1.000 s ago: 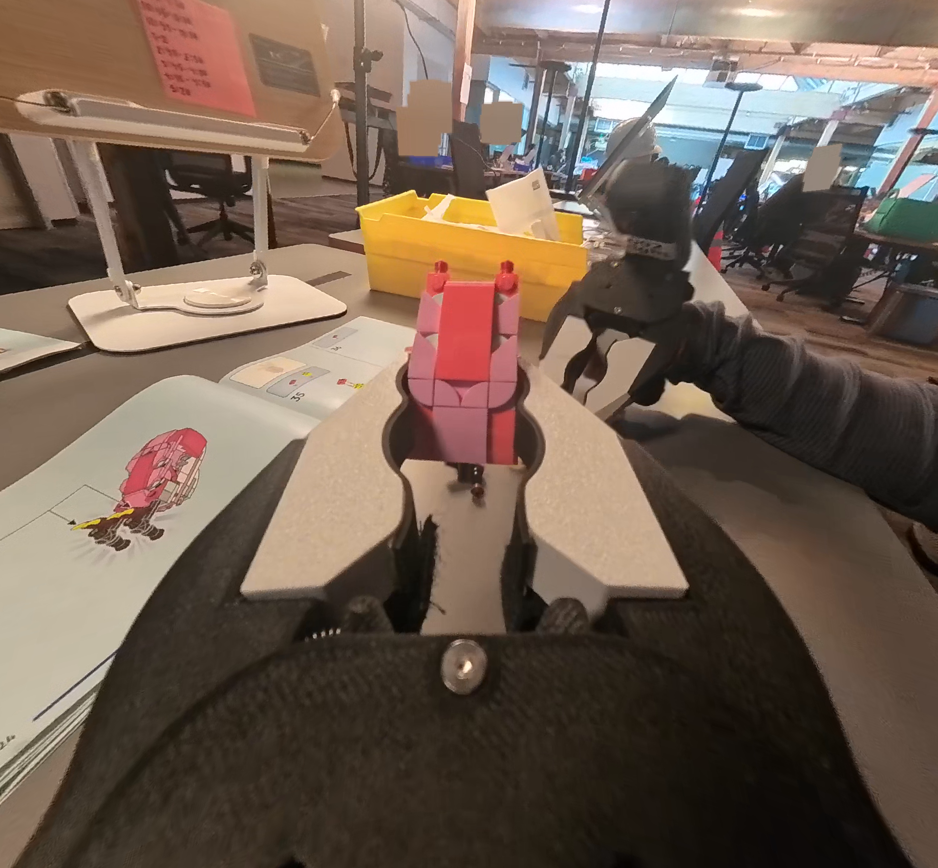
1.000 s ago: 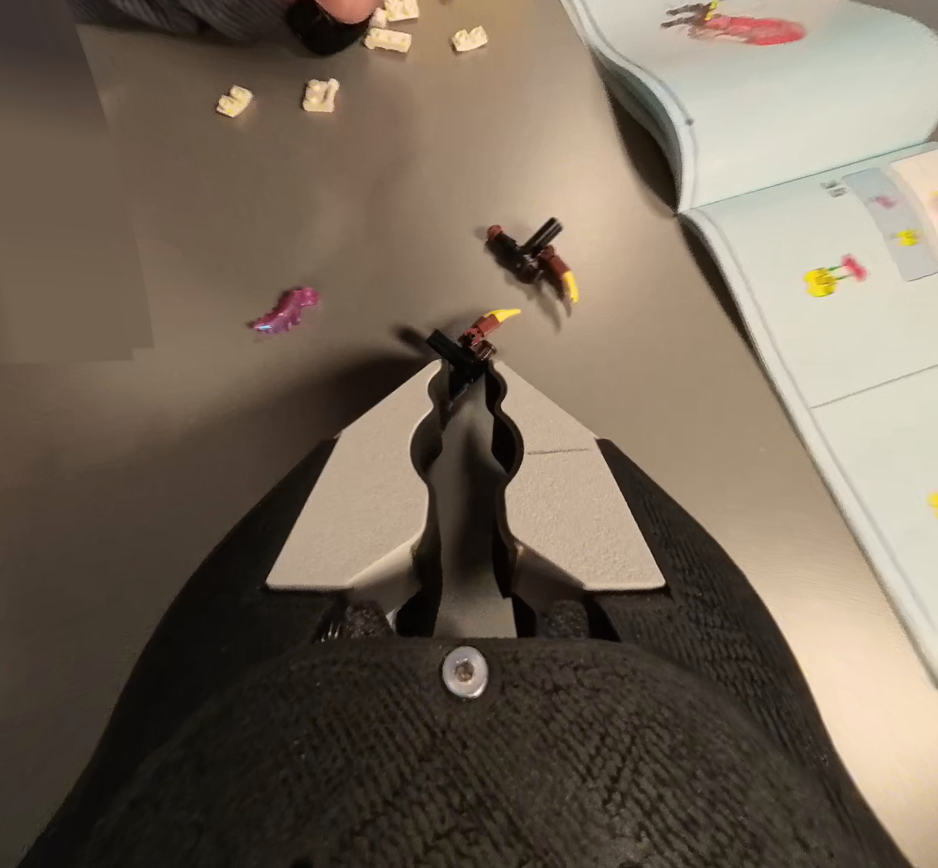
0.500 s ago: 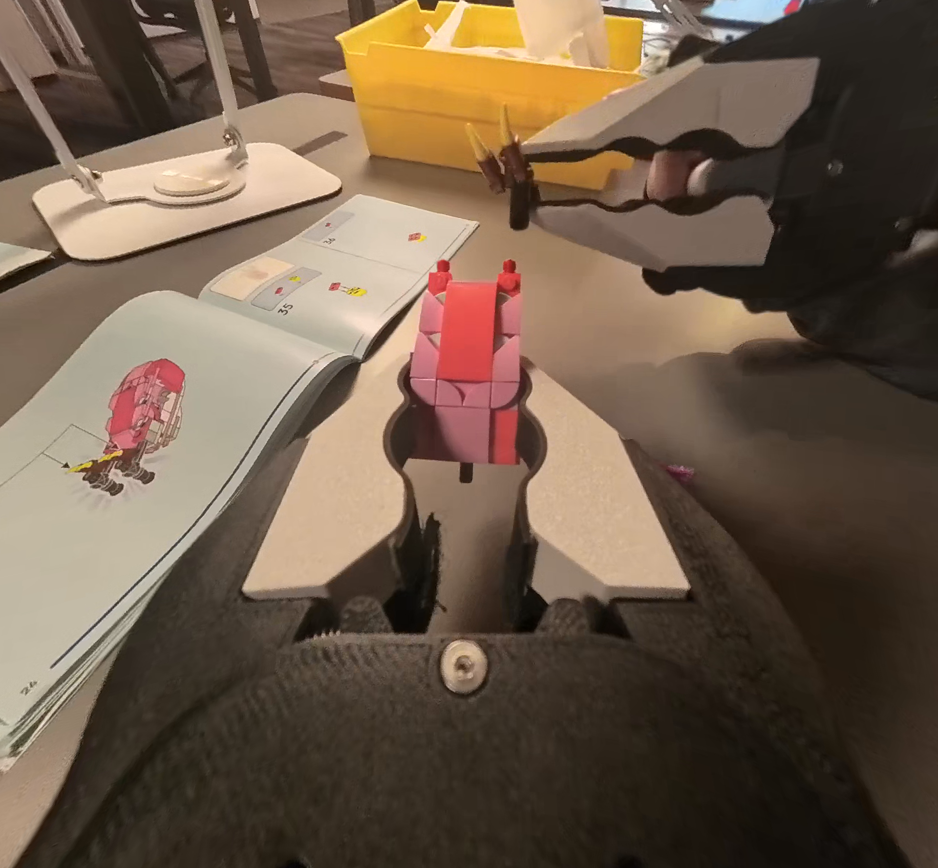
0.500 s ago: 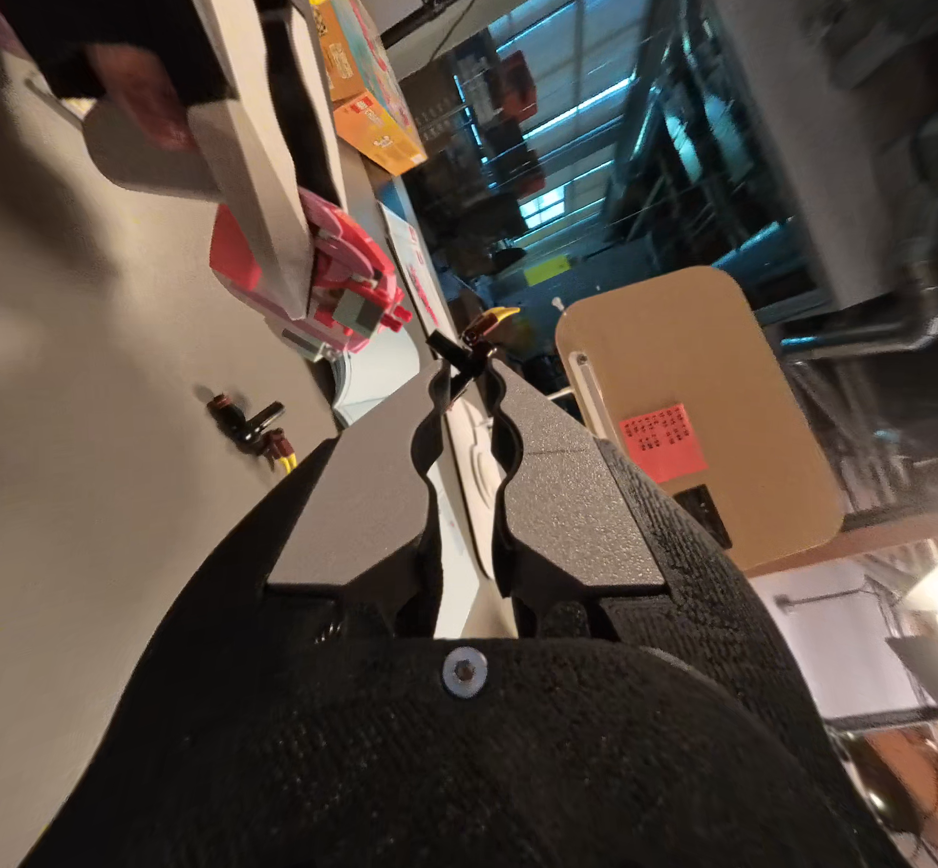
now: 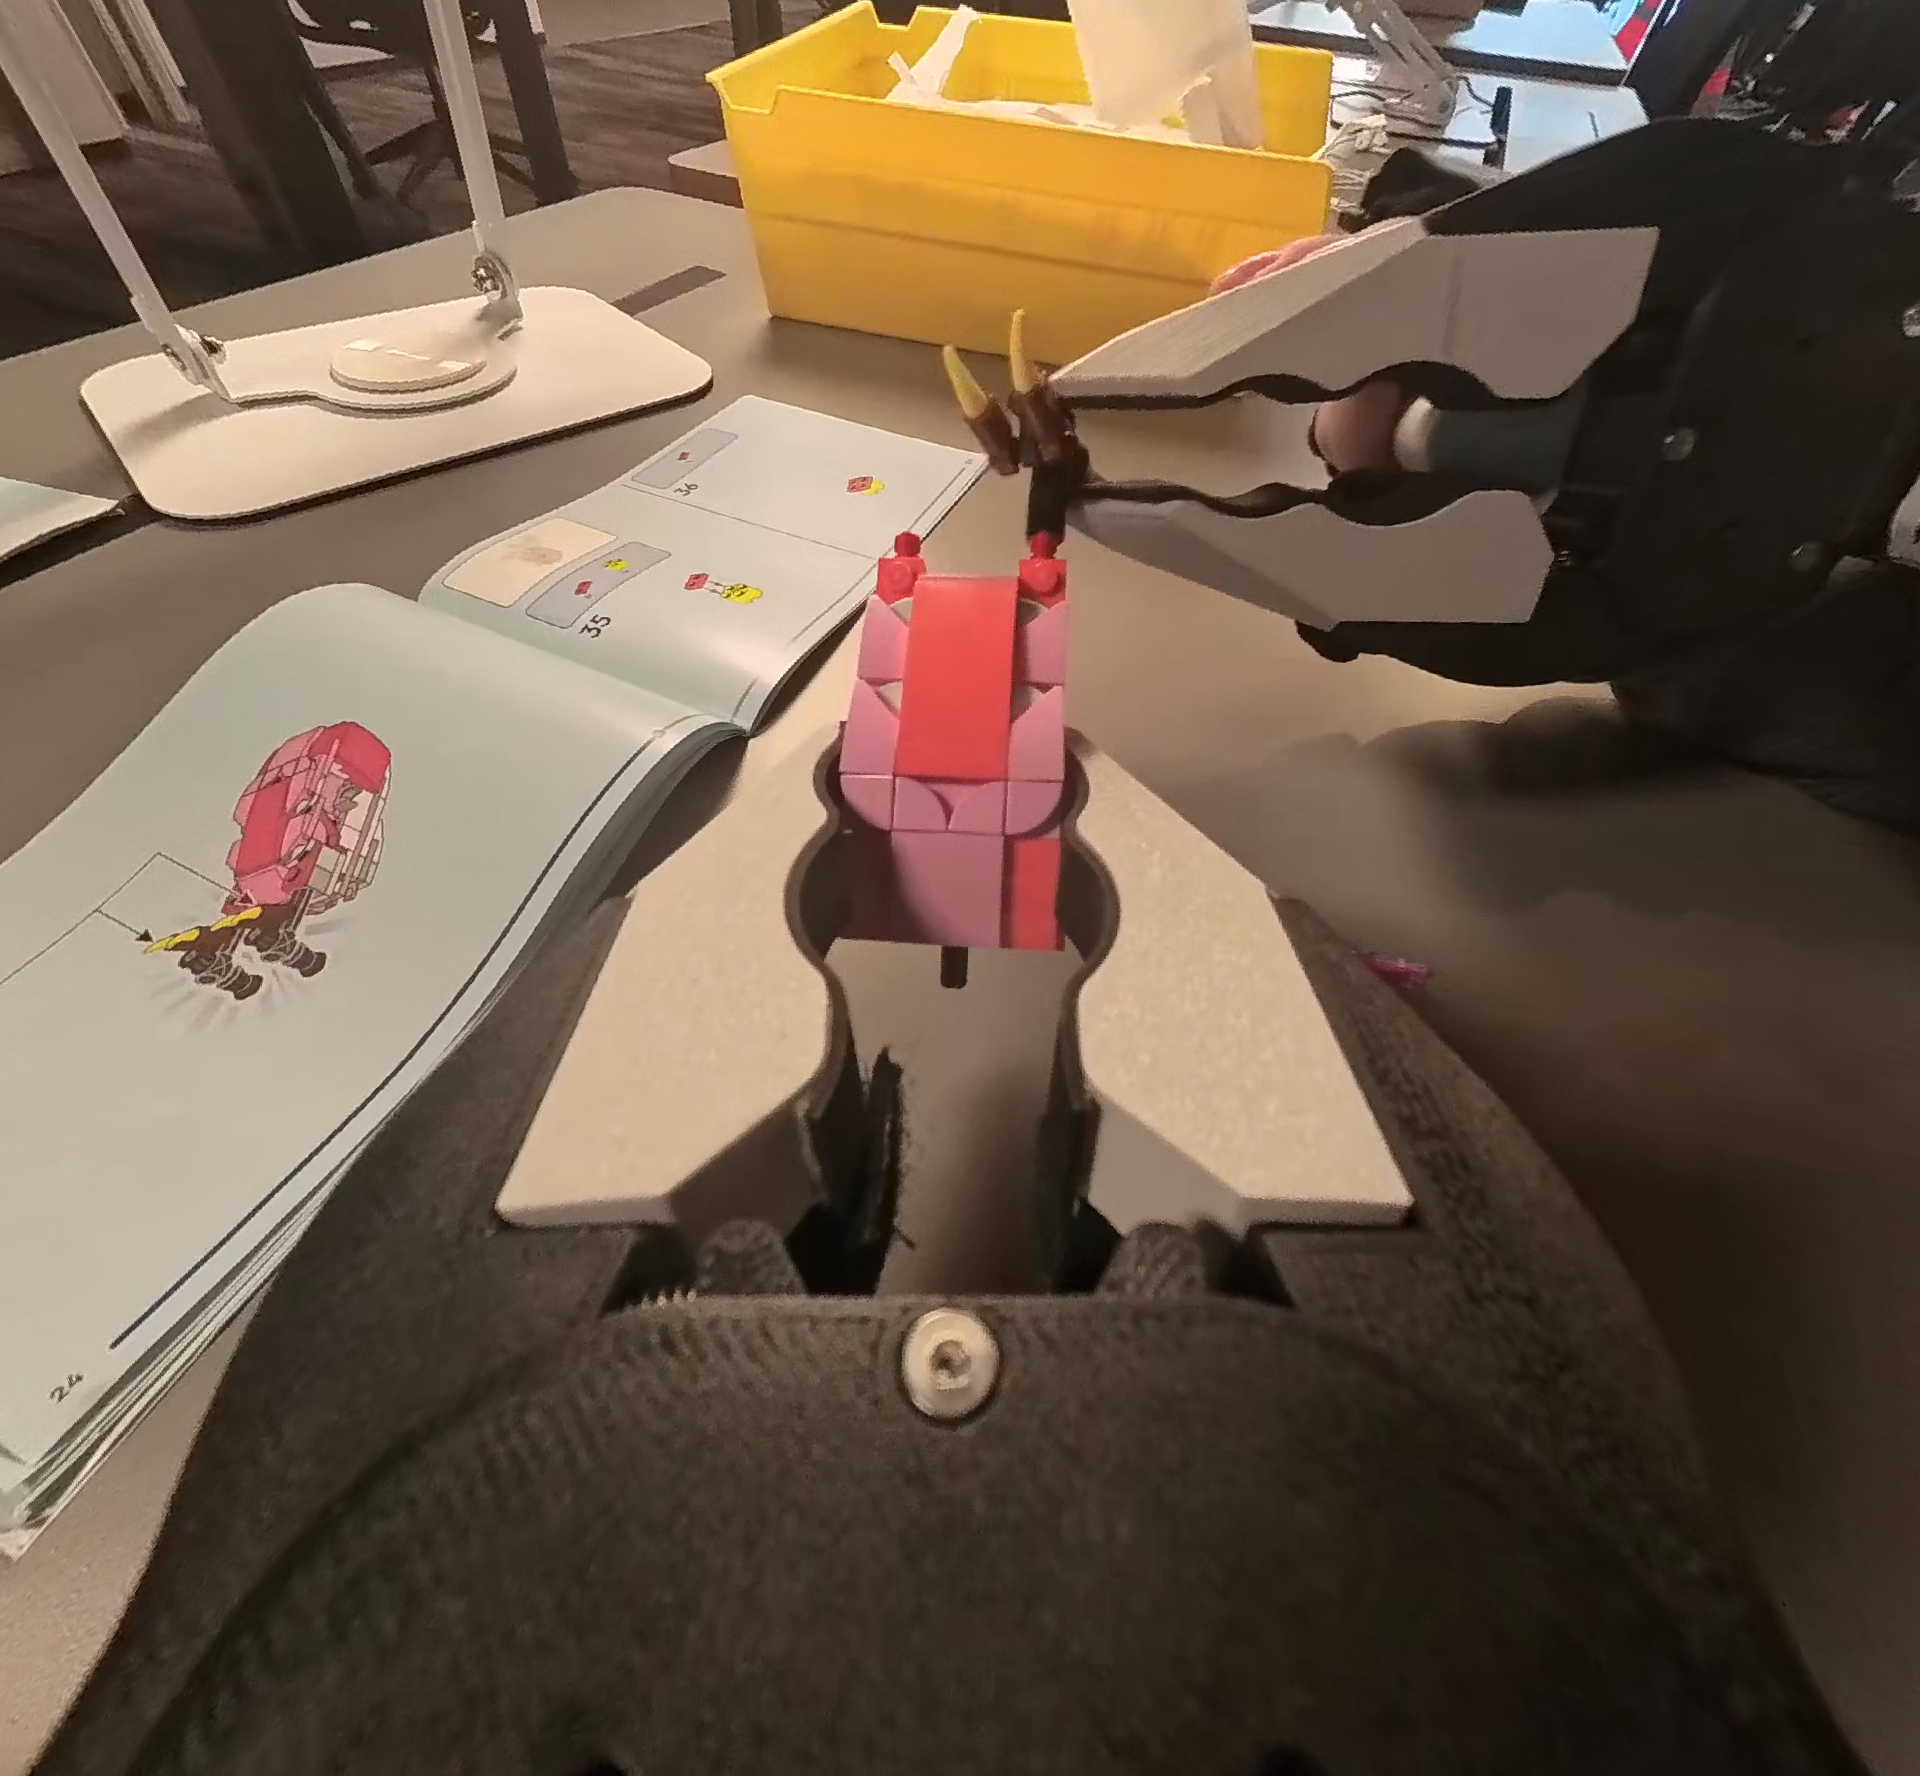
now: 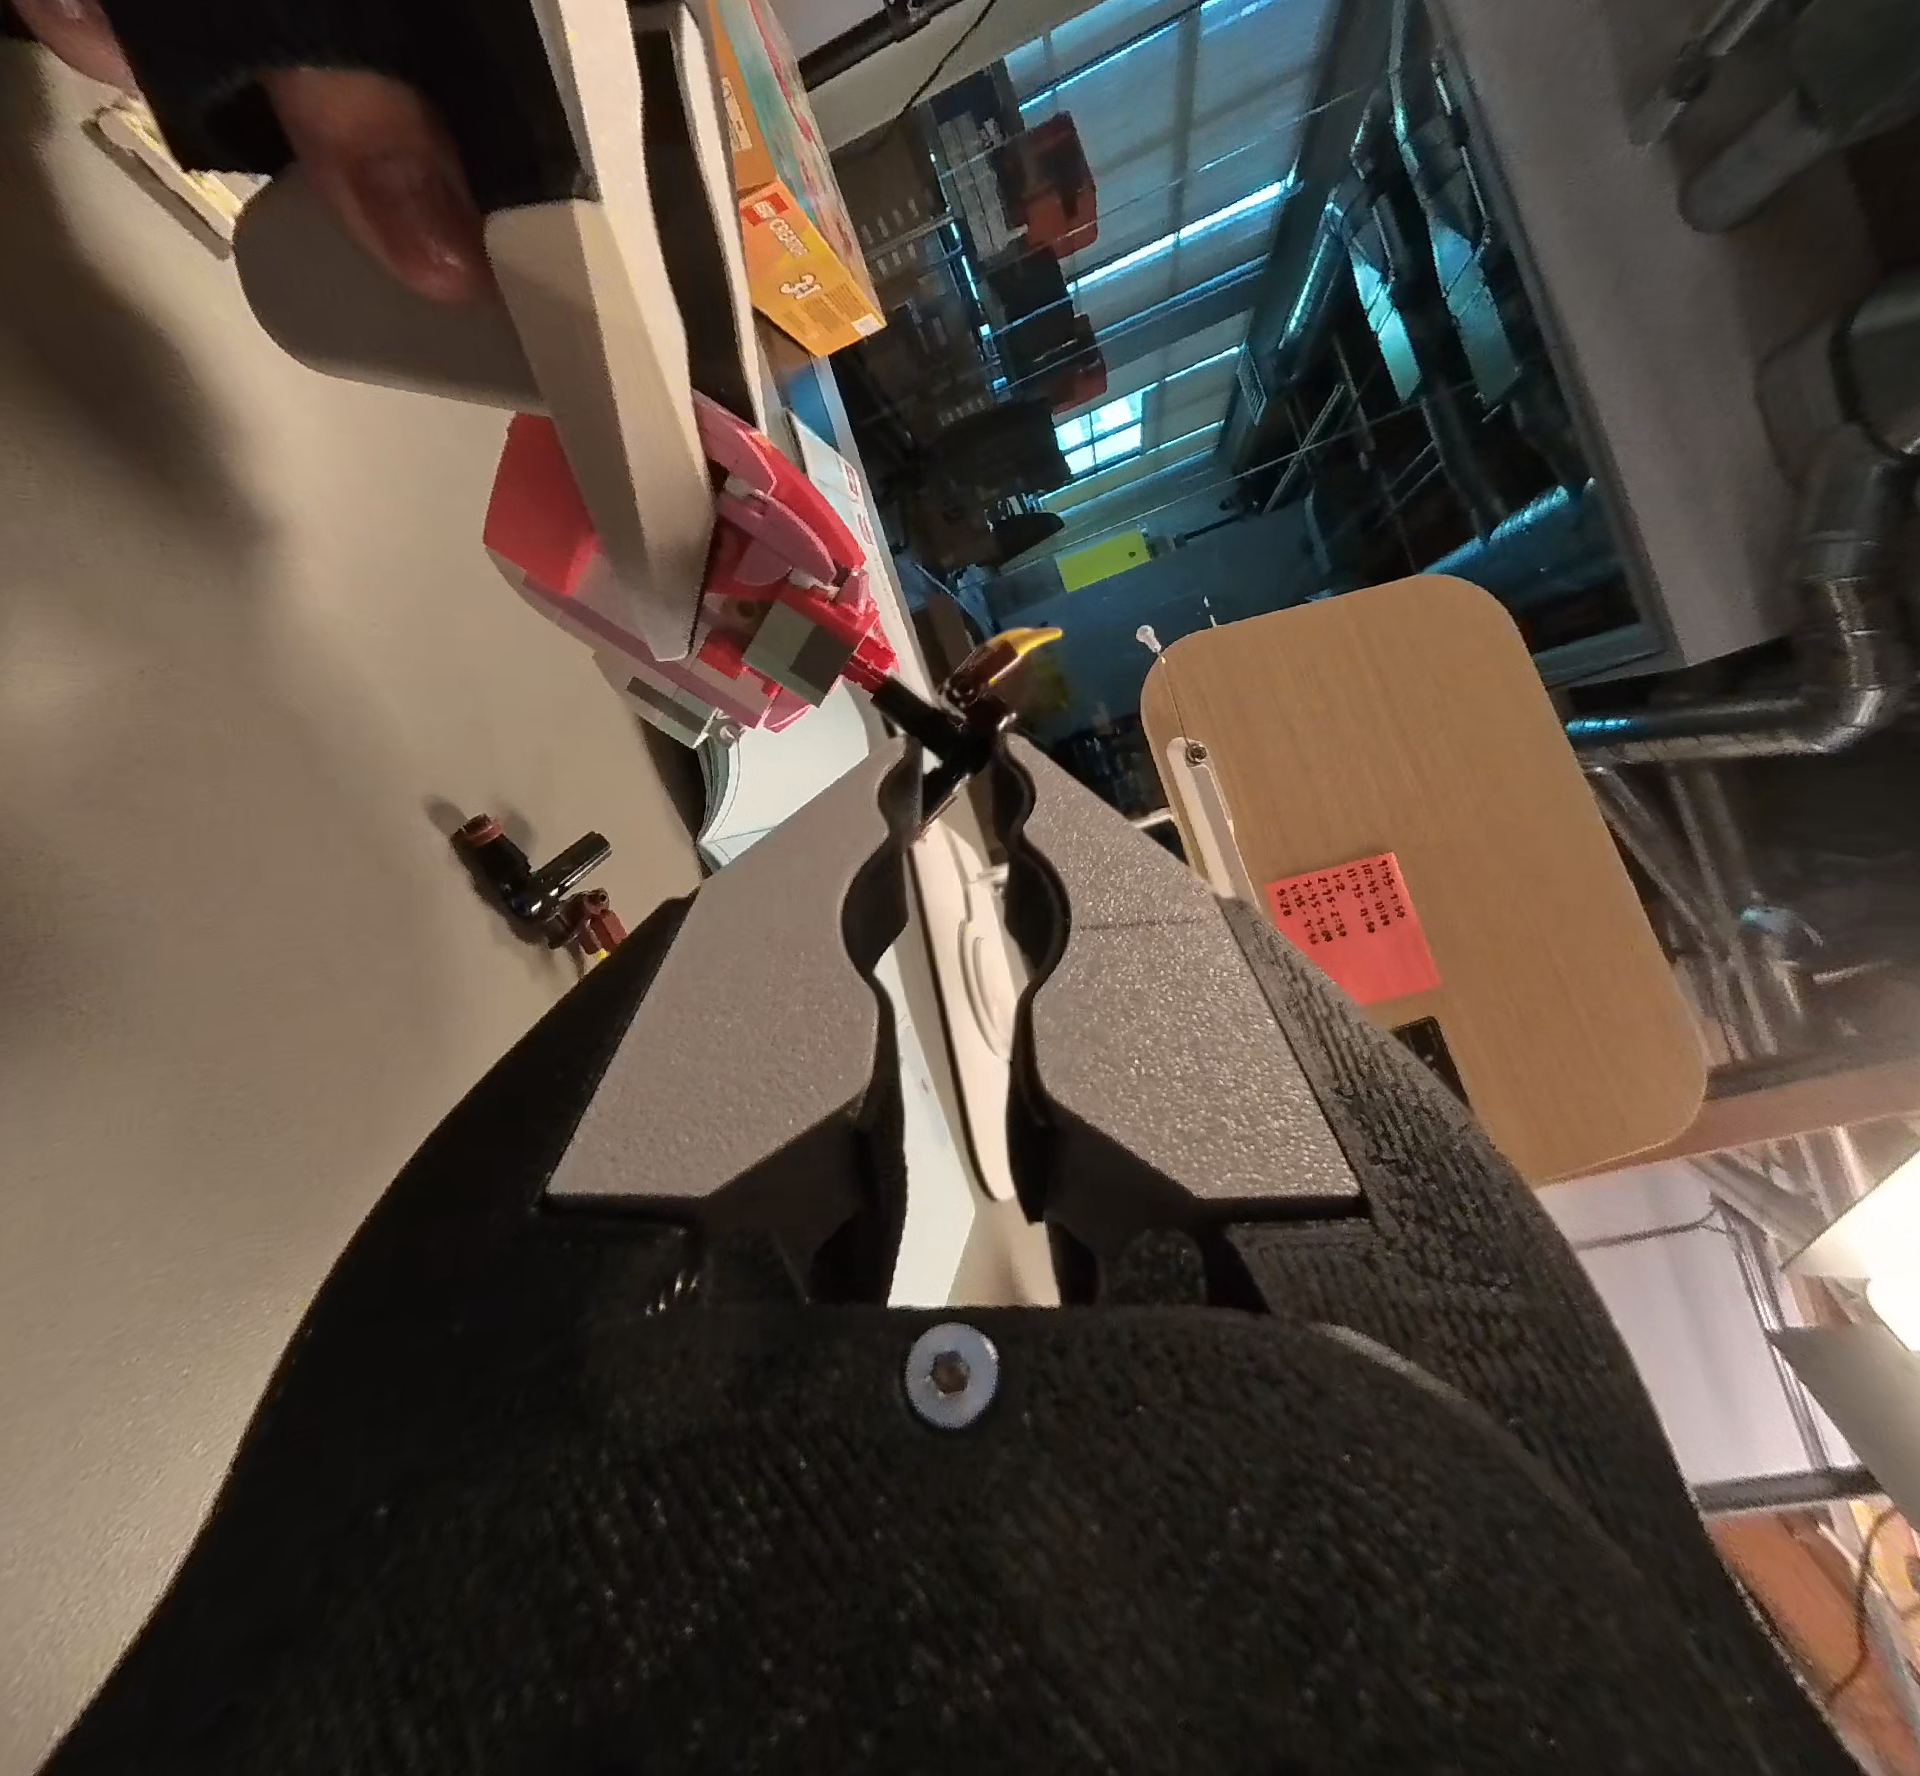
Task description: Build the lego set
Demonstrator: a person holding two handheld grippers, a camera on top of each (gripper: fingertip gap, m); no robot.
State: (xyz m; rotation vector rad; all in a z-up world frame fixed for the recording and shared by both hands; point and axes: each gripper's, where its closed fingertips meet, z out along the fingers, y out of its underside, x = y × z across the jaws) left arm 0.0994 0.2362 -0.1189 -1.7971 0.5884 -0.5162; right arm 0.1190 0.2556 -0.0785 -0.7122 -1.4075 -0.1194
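The left gripper (image 5: pixel 954 853) has its jaws set wide on a pink and red brick model (image 5: pixel 956 739), a blocky body of small studded bricks held clear above the table (image 5: pixel 1455 895) with its two red end knobs pointing away. Both fingers press its flanks at the broad lower block. That looks like the right place to hold it: the body is stiff and light, but it is many pieces clicked together, so a squeeze higher up on the slanted pink tiles could probably pop one off. The smooth tile faces look slippery.

The right gripper (image 5: pixel 1065 438), coming in from the right, has its jaws narrow, pinching a small claw piece (image 5: pixel 1023 433): a black stem with brown joints and two yellow tips. The stem's free end sits just at the right-hand red knob of the model; whether it touches is hard to tell. This piece is tiny, light and rigid, and held only by the very tips, so it would likely twist or flick out under a sideways push.

A second claw piece (image 6: pixel 540 885) lies on the table near the right gripper. An open instruction booklet (image 5: pixel 312 791) lies to the left, a yellow bin (image 5: pixel 997 209) holding white paper stands at the far side, and a white stand base (image 5: pixel 395 386) sits far left.
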